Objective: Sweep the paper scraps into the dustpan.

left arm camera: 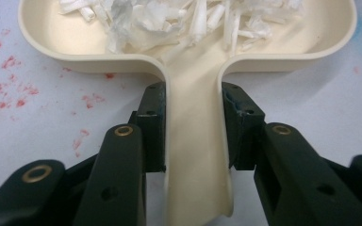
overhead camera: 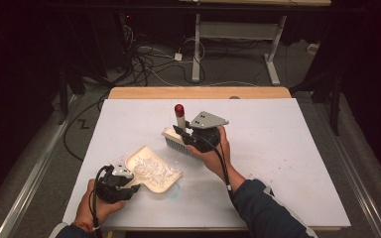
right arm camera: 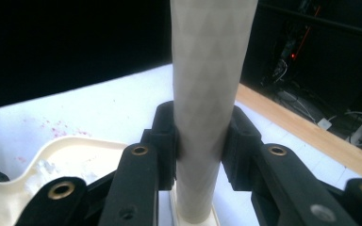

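- The dustpan [overhead camera: 154, 173] is cream plastic, a shallow rounded tray with a raised rim and a flat, slightly dished handle that widens smoothly into the tray.
- It lies flat on the white surface [overhead camera: 278, 163], near the front left part, its handle pointing toward the person.
- White paper scraps [left arm camera: 169, 21], torn and crumpled, are heaped inside the tray.
- The left hand-held gripper [left arm camera: 193, 127] is clamped on the dustpan's handle, one black pad against each side edge, jaws narrowed to the handle's width.
- The brush [overhead camera: 178, 139] stands near the middle of the surface, well apart from the dustpan.
- Its head is pale, long and low, with a row of light bristles along the near side touching the surface.
- Its handle [right arm camera: 207, 94] is a cream, faintly faceted cylinder rising nearly upright, topped by a dark red cap [overhead camera: 179, 109].
- The right hand-held gripper [right arm camera: 200, 146] is closed on that handle low down, just above the head, pads pressing both sides.
- Faint red specks [left arm camera: 9, 89] mark the surface beside the dustpan, and a bluish smear shows by its front corner.
- A wooden edge [overhead camera: 198, 92] runs along the far side of the surface.
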The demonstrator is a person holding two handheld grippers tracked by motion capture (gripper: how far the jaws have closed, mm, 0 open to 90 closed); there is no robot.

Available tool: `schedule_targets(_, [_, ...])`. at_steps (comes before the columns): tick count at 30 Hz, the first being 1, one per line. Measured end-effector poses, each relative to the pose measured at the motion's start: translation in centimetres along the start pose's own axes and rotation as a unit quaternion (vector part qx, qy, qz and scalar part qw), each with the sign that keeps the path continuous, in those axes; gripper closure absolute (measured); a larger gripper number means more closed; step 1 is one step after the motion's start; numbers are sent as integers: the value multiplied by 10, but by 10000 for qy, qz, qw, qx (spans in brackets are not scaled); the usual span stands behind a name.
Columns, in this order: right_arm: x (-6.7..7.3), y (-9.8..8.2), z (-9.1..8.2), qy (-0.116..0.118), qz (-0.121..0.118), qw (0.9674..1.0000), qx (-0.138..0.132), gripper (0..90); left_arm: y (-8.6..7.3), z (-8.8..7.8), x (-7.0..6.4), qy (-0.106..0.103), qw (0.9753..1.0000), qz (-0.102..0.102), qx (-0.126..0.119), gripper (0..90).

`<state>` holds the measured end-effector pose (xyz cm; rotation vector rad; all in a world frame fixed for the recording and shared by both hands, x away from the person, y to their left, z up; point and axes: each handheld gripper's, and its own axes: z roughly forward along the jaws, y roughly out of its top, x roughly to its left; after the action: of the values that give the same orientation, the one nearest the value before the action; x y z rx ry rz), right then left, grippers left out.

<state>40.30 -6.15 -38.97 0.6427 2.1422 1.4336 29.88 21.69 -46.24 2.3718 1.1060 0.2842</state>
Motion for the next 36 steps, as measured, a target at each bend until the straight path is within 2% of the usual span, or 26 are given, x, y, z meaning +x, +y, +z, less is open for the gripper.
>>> schedule_targets(6, [-2, 13, -15, 97, 150, 9994, -309, 706, 0, 1, -1, 16, 10000, 12, 19, 634])
schedule_targets(10, [-4, 16, -20, 92, 149, 9992, -348, 706, 0, 0, -1, 38, 10000, 38, 39, 634])
schedule_targets(15, [-6, 12, -23, -283, -101, 9994, -145, 706, 0, 0, -1, 47, 10000, 37, 37, 634])
schedule_targets(19, [-6, 2, -22, -638, -395, 9971, 158, 706, 0, 0, -2, 64, 10000, 52, 54, 634])
schedule_targets(21, [-4, -6, -22, -551, -428, 9970, 322, 706, 0, 1, -2, 78, 9999, 45, 58, 634])
schedule_targets(25, [2, -9, -24, -430, -441, 9975, 348, 706, 0, 2, -3, 97, 9999, 56, 83, 634])
schedule_targets(30, [20, -8, -19, -190, -639, 9970, 393, 706, 1, 3, -4, 99, 9999, 60, 86, 634])
schedule_targets(31, [28, -7, -16, -68, -658, 9971, 369, 705, 1, 3, -4, 95, 9999, 59, 84, 634])
schedule_targets(33, [30, -7, -15, -10, -655, 9972, 350, 705, 1, 3, -4, 89, 9999, 50, 85, 634])
schedule_targets(35, [39, -4, -12, 268, -504, 9979, 300, 705, 1, 4, -3, 82, 9999, 40, 77, 634])
schedule_targets(36, [39, -4, -12, 268, -504, 9979, 300, 705, 1, 4, -3, 84, 9999, 43, 77, 634])
